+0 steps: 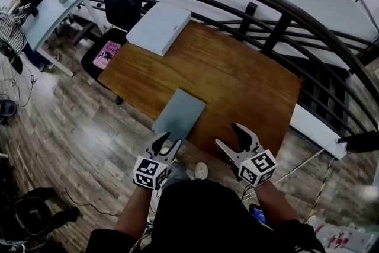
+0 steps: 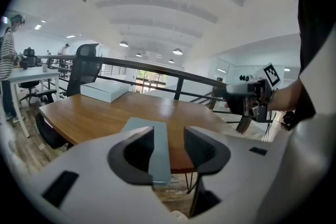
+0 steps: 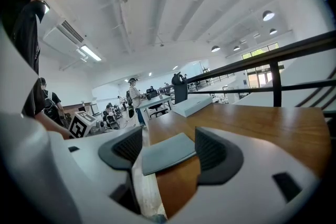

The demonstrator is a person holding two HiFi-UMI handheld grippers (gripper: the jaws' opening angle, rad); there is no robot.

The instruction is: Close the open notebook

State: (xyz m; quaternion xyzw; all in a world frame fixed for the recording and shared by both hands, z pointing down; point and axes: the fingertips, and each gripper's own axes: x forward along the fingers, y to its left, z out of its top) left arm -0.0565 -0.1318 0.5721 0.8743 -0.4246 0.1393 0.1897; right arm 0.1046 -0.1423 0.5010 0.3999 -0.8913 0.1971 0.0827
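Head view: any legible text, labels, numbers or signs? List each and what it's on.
None can be read.
The pink card on the chair seat: dark print, too small to read.
The white sheet at lower right: red marks, blurred.
Cubes on the left gripper and right gripper: square markers only, no letters.
The grey notebook and white box: no print visible.

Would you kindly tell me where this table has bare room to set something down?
Most of the table is bare: the middle between the white box at the far left corner and the grey notebook at the near edge, and the whole right half up to the railing. Only the notebook's near-left spot is taken.
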